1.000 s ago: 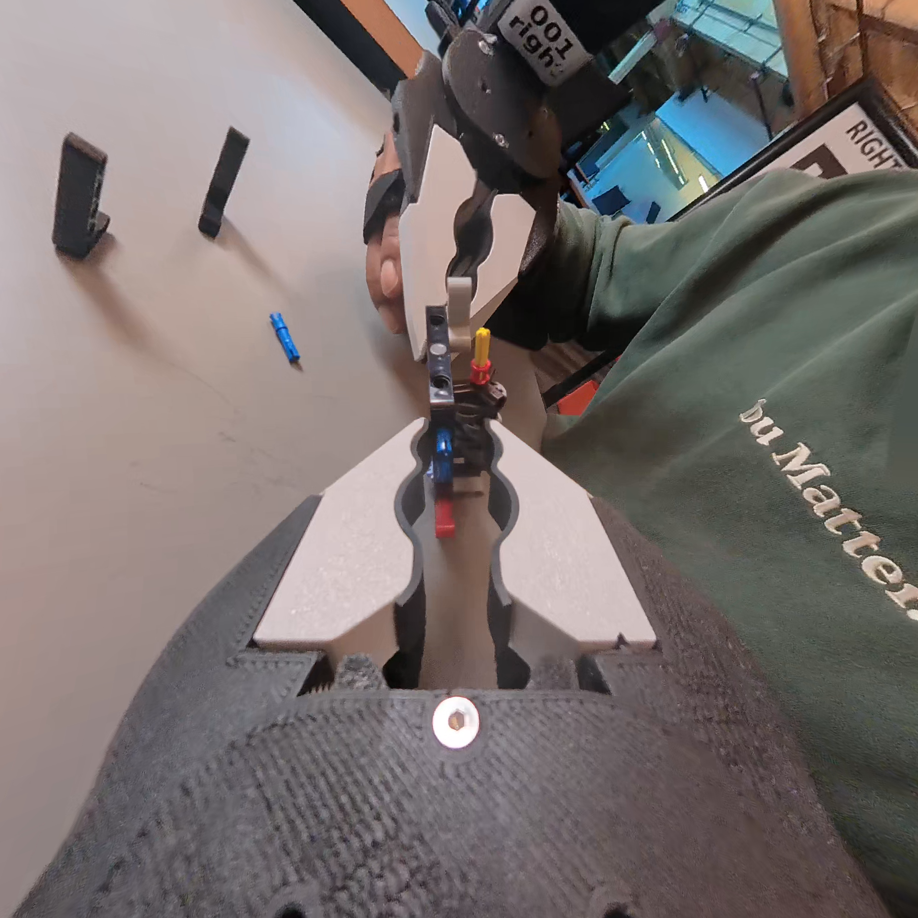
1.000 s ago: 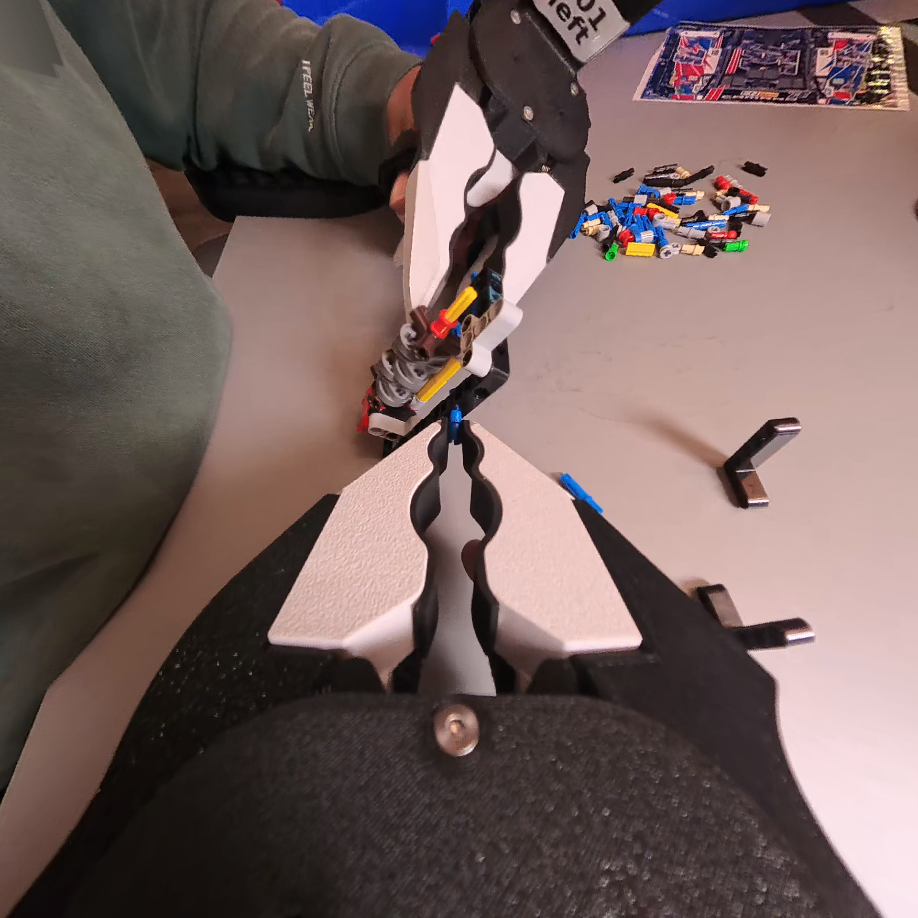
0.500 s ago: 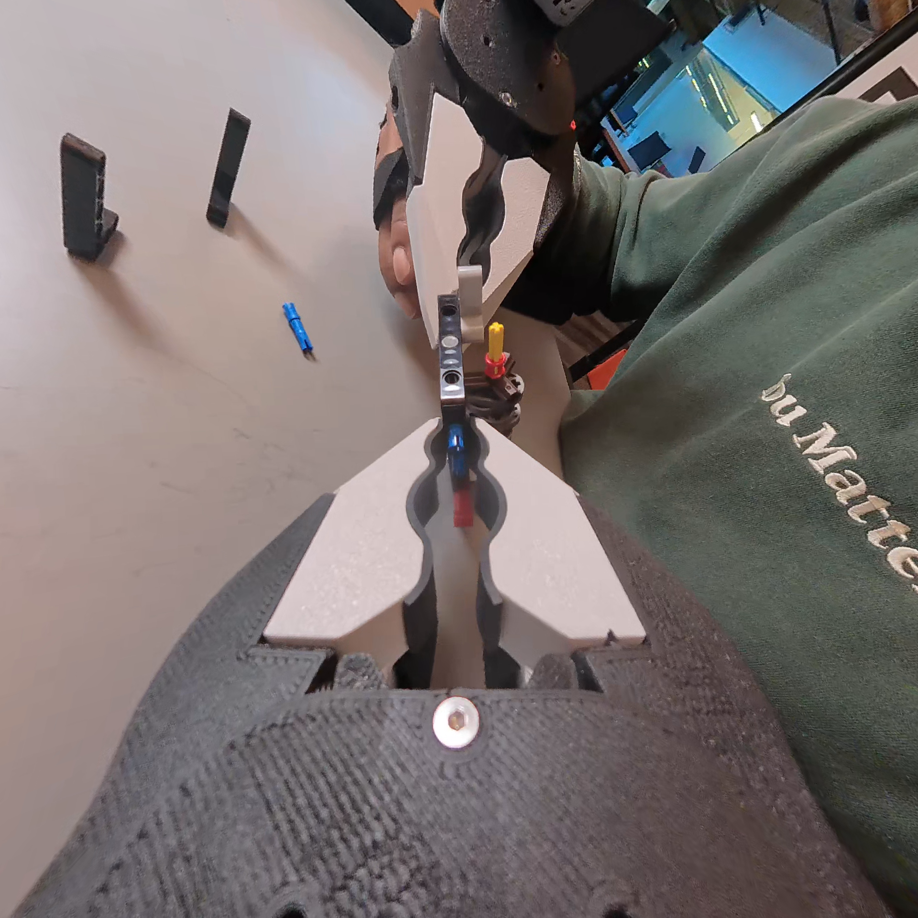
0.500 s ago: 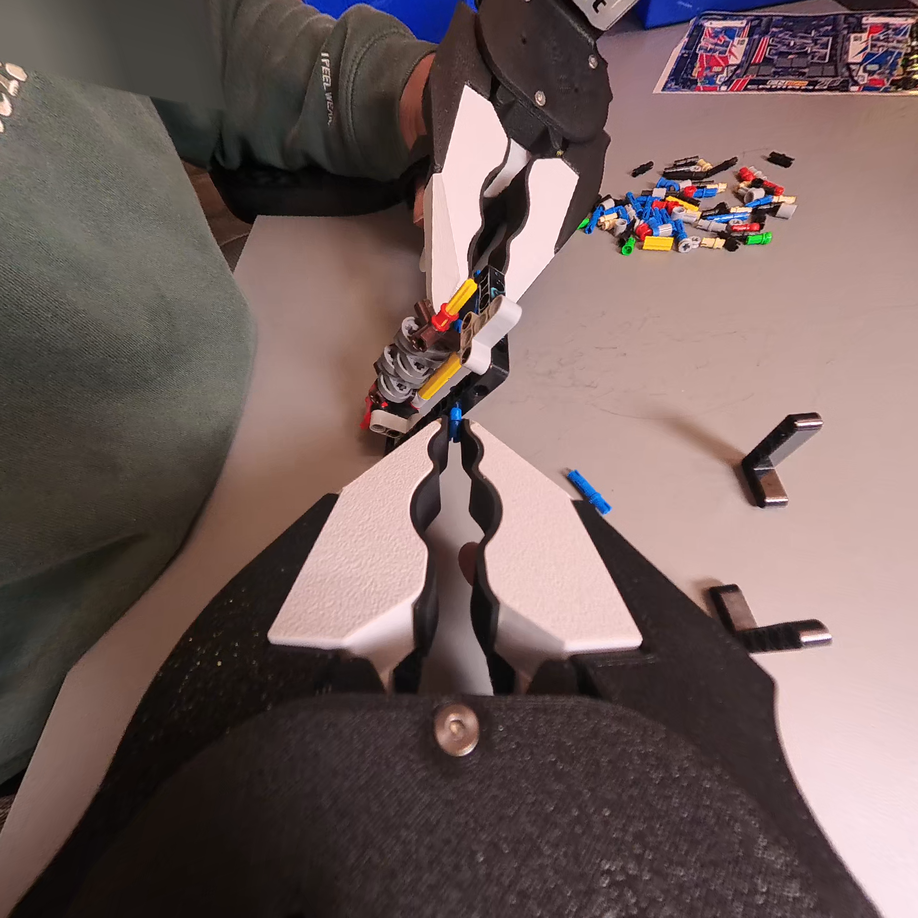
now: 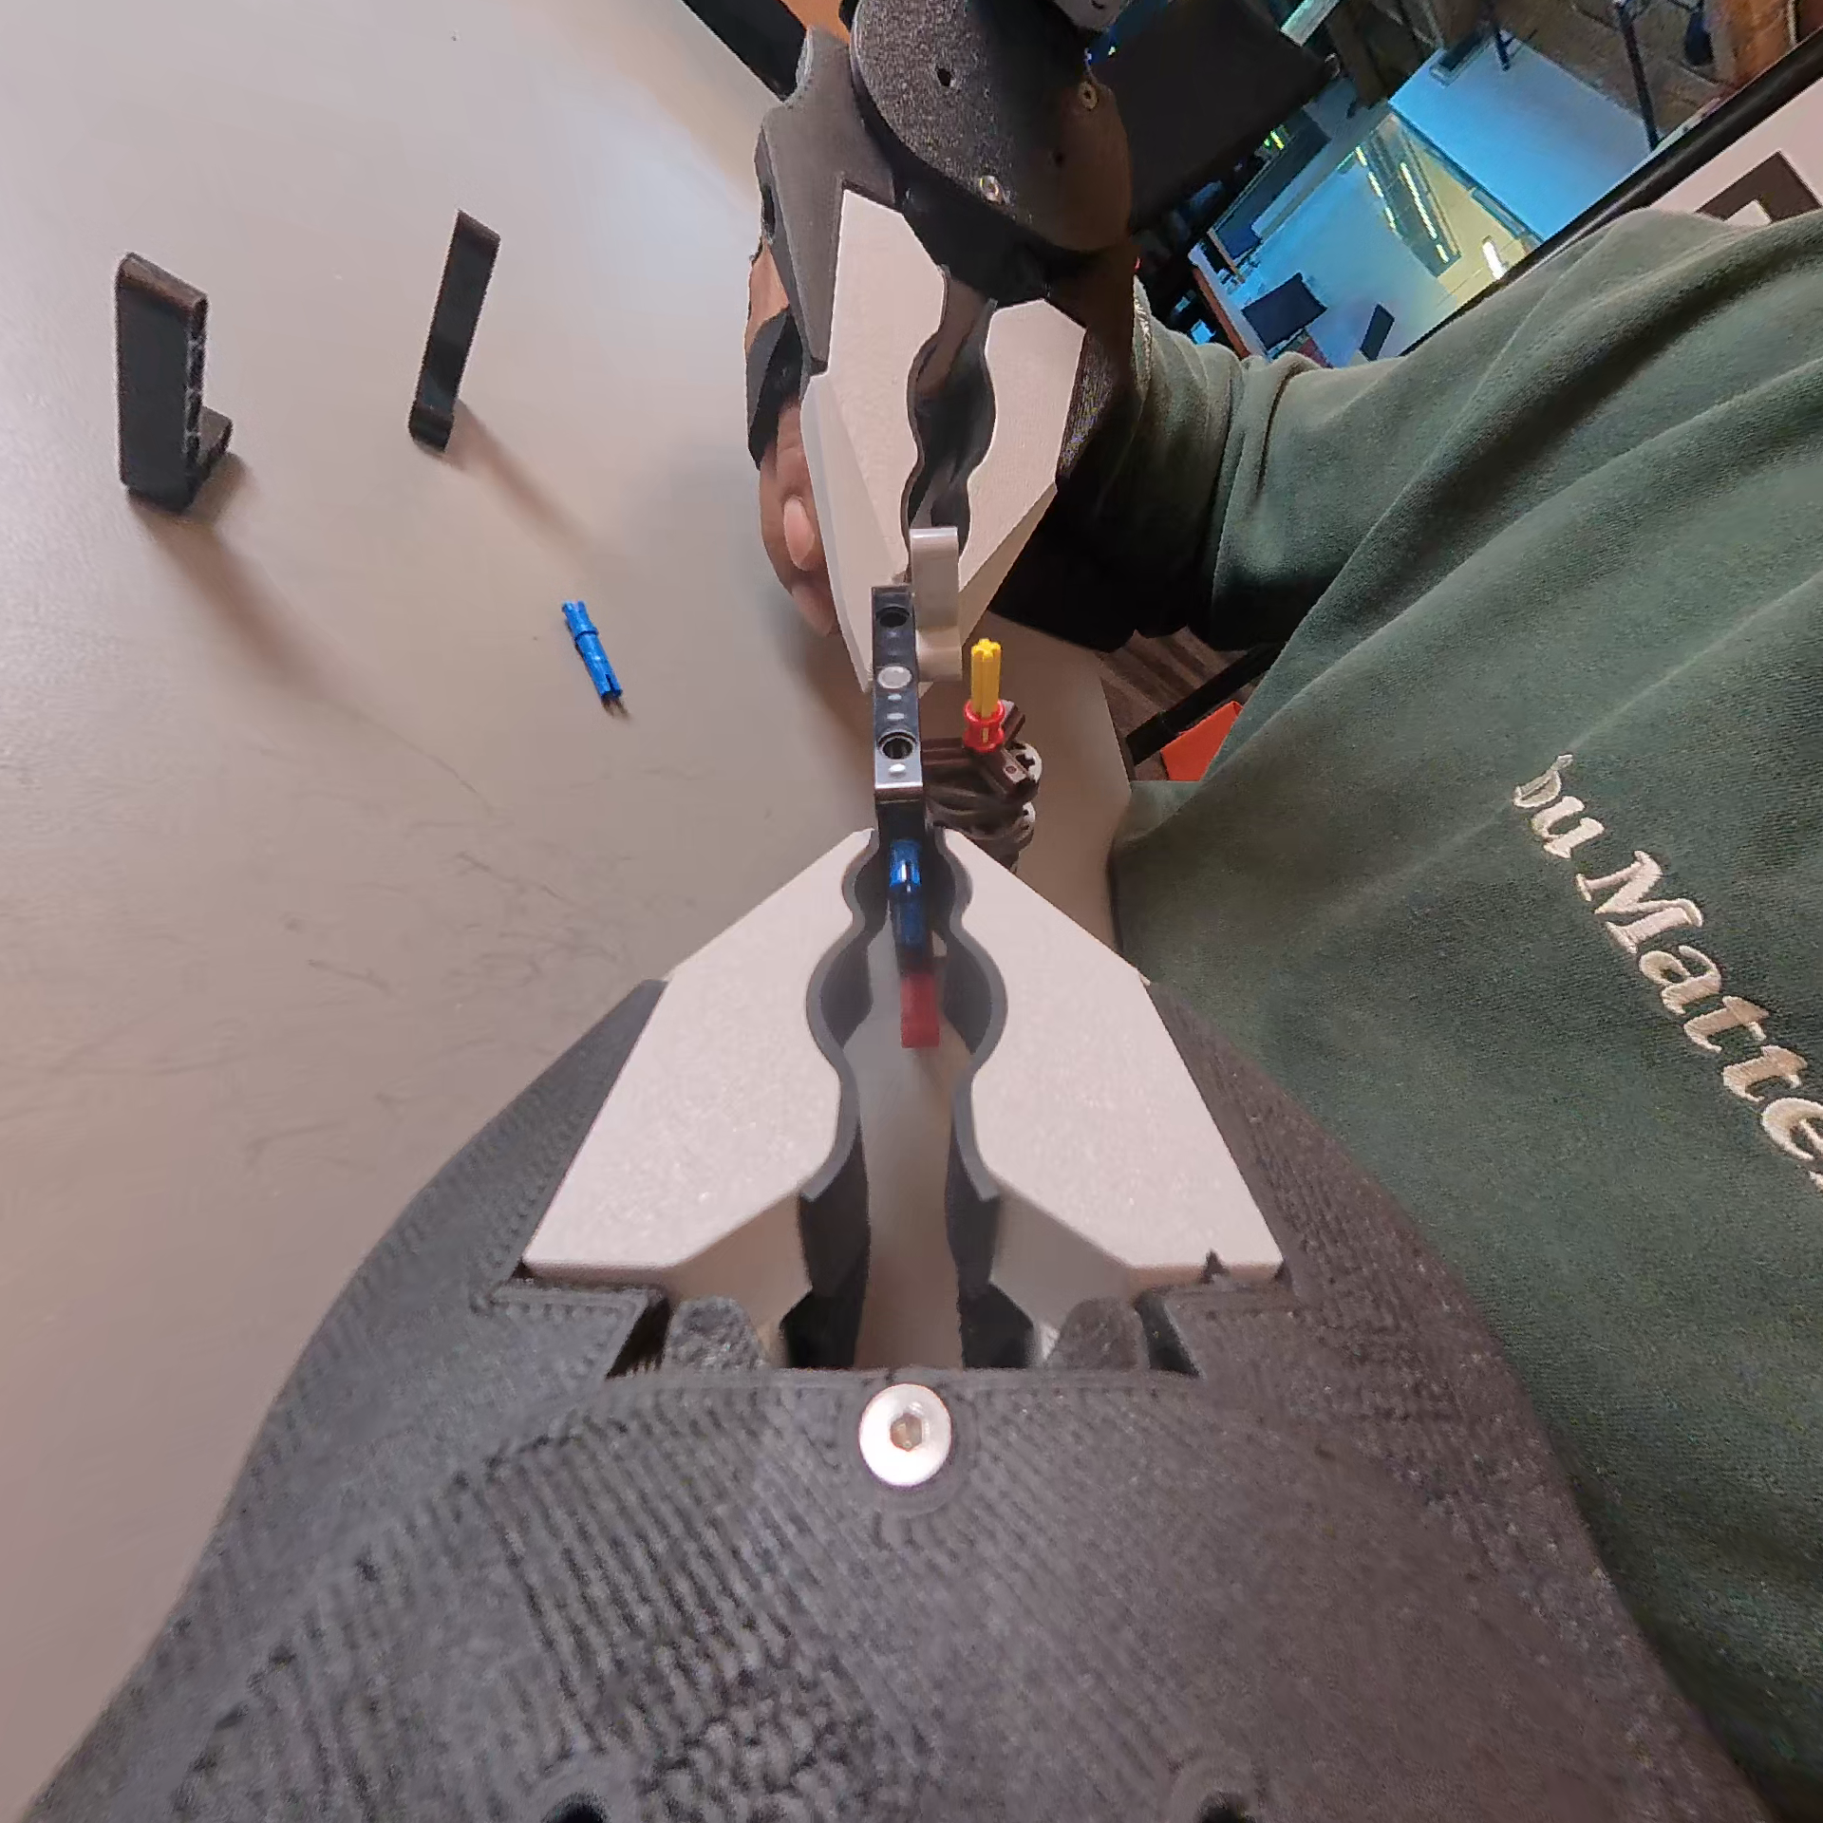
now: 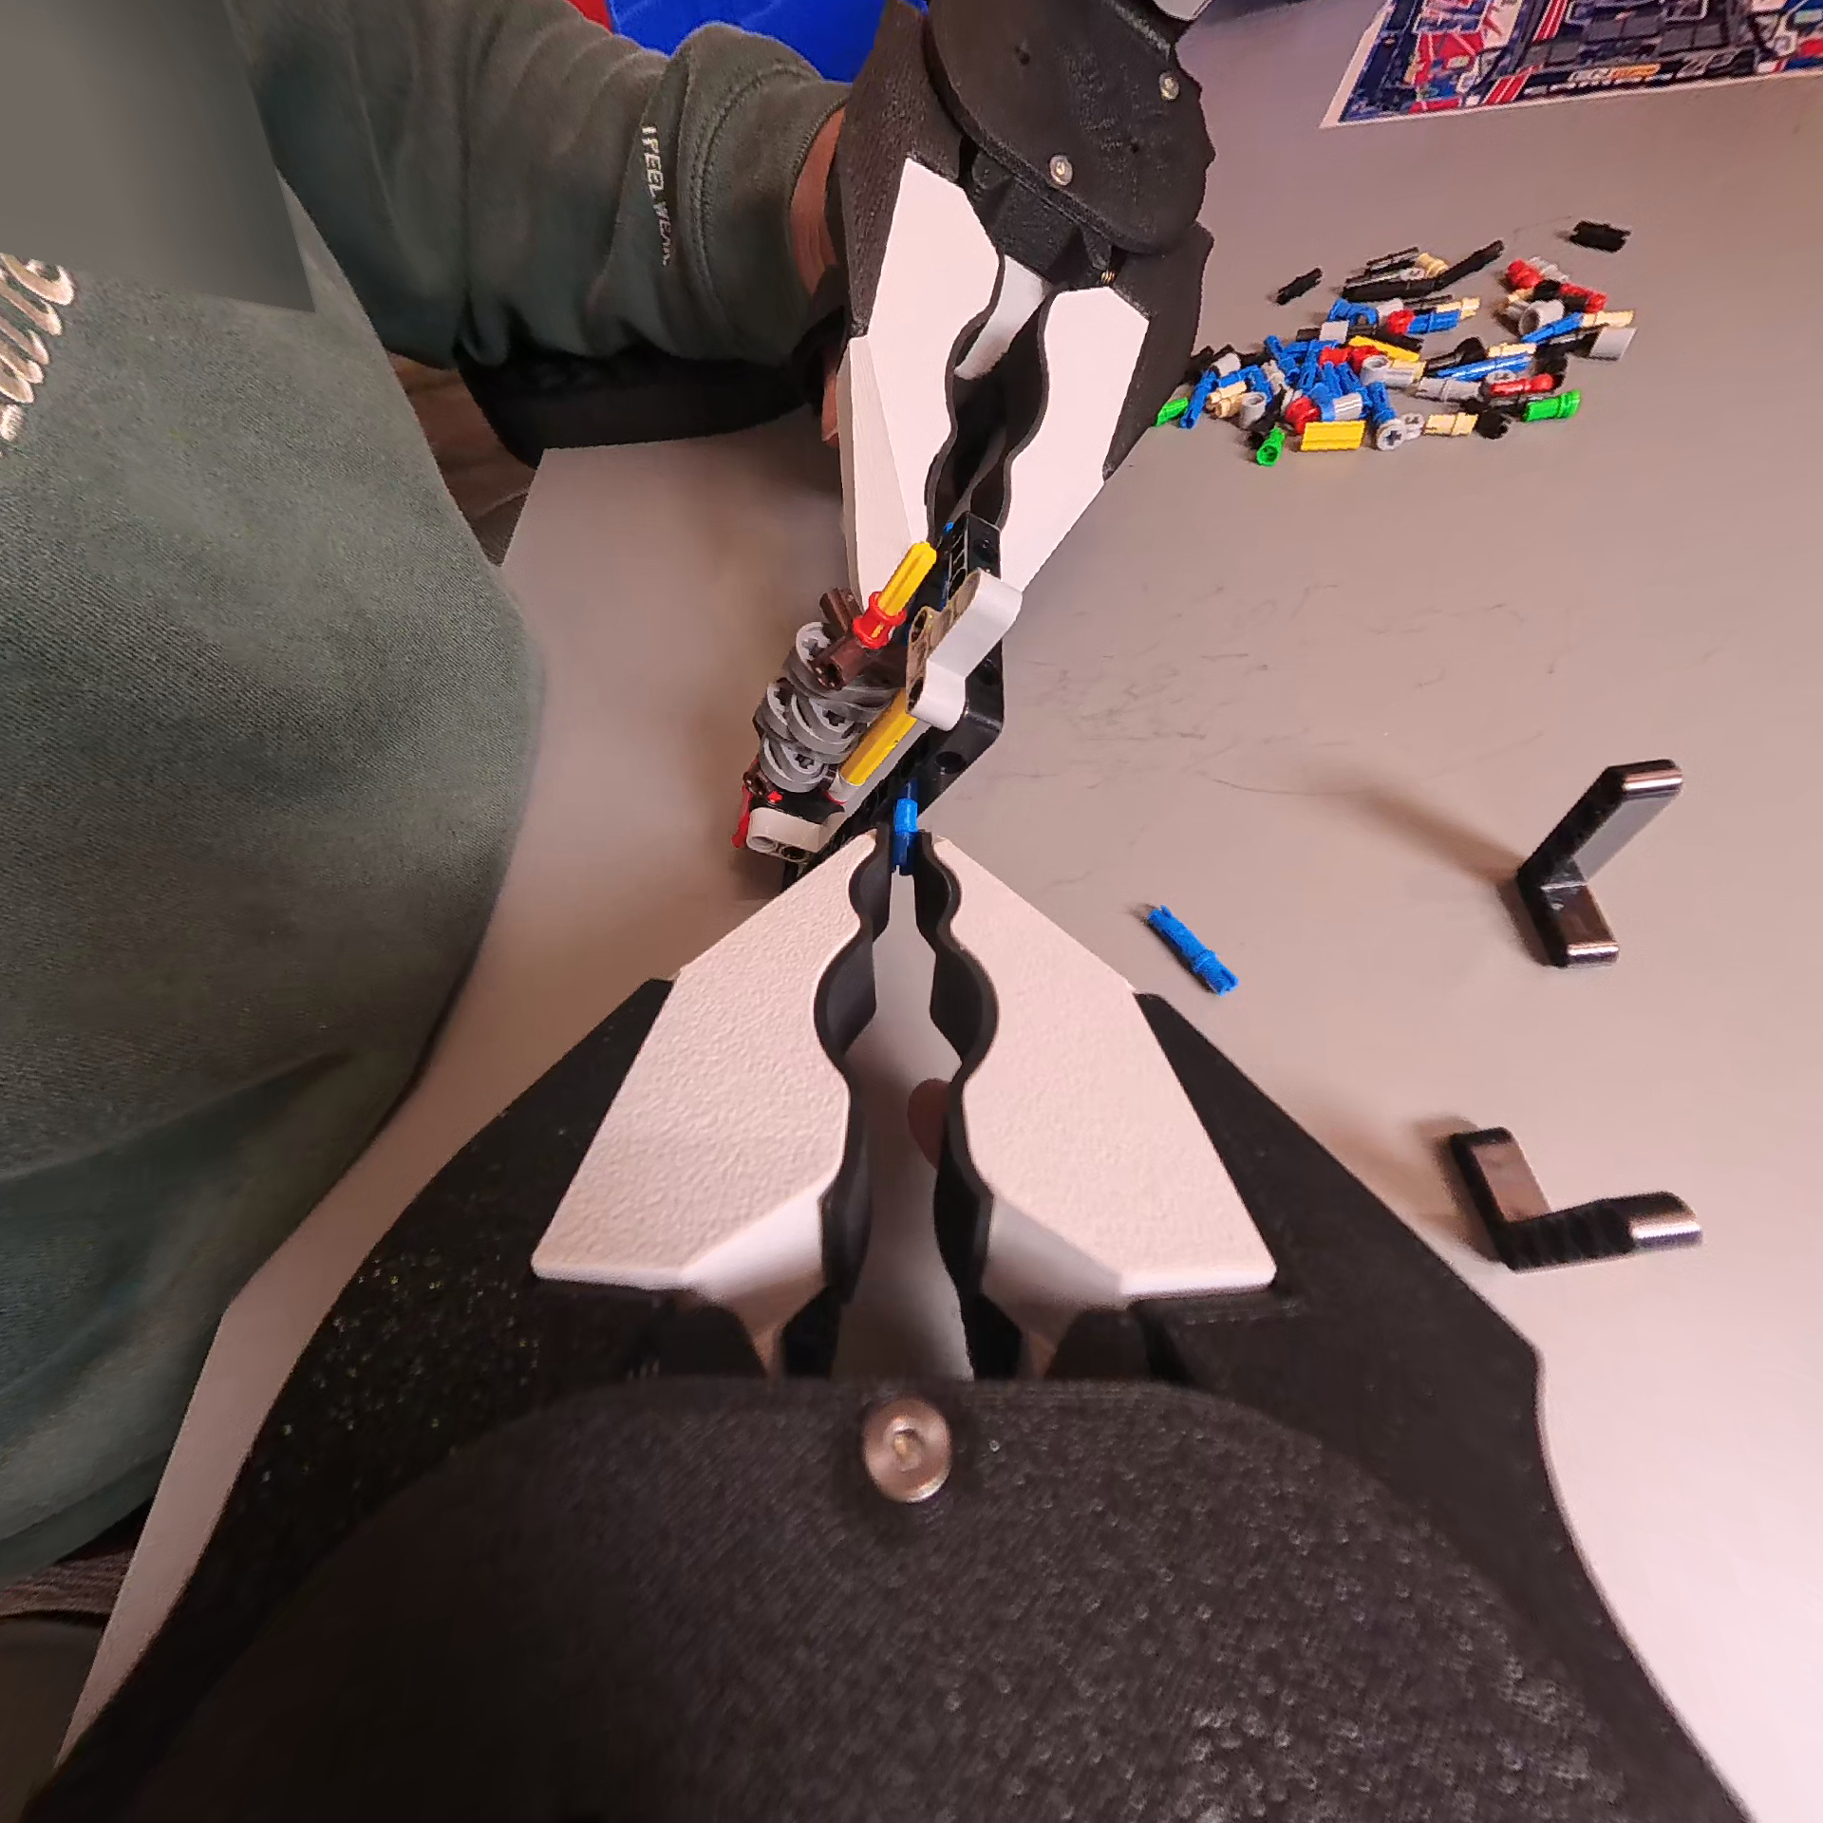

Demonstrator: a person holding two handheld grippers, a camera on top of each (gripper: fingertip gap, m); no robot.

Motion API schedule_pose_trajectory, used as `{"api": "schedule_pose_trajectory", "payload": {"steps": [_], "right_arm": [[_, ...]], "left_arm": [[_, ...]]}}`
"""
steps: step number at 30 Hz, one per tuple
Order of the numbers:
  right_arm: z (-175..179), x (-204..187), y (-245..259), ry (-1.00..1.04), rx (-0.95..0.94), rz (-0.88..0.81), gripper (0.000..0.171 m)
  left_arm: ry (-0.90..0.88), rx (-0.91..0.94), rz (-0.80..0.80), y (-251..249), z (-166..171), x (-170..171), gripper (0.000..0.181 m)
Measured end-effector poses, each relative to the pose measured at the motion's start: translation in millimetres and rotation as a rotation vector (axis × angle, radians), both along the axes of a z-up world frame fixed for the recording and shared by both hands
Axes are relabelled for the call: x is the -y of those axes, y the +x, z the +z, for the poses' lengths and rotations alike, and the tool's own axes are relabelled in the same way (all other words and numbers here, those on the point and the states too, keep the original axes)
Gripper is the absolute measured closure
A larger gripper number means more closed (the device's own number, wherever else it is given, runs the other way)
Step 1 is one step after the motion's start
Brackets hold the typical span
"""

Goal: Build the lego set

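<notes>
My left gripper (image 5: 903, 838) is shut on a partly built lego assembly (image 5: 898, 710) with a black beam, grey rings, yellow axles and a white piece. It holds the assembly above the table edge, as the right wrist view (image 6: 868, 691) also shows. My right gripper (image 6: 900, 838) is shut on a small blue pin (image 6: 903, 824) whose tip touches the lower end of the black beam. The left gripper shows at the top of the right wrist view (image 6: 962, 562), and the right gripper at the top of the left wrist view (image 5: 922, 582).
A loose blue pin (image 6: 1191, 949) lies on the grey table (image 6: 1282, 641). Two black L-shaped brackets (image 6: 1588, 868) (image 6: 1559, 1208) lie to the right. A pile of small coloured parts (image 6: 1401, 345) and an instruction sheet (image 6: 1598, 49) lie farther back. The person's green sweatshirt (image 6: 247, 691) is close on the left. The left gripper's tips are roughly 4 cm from the right gripper's.
Both grippers keep their hold, and the blue pin stays at the beam's end. The two grippers have drifted a little over the table together.
</notes>
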State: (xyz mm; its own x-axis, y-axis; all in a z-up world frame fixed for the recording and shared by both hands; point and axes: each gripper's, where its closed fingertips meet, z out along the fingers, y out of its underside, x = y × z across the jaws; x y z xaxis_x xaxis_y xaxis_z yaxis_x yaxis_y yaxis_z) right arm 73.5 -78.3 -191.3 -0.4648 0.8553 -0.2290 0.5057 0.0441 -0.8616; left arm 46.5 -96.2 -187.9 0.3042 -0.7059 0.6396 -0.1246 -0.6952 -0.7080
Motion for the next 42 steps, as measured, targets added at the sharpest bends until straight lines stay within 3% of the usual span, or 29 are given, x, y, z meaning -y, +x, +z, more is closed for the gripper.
{"api": "schedule_pose_trajectory", "payload": {"steps": [42], "right_arm": [[-2.0, 0.3, 0.7, -0.021, -0.003, 0.003, 0.167]], "left_arm": [[-0.06, 0.044, 0.003, -0.4, -2.1, -0.5, 0.175]]}}
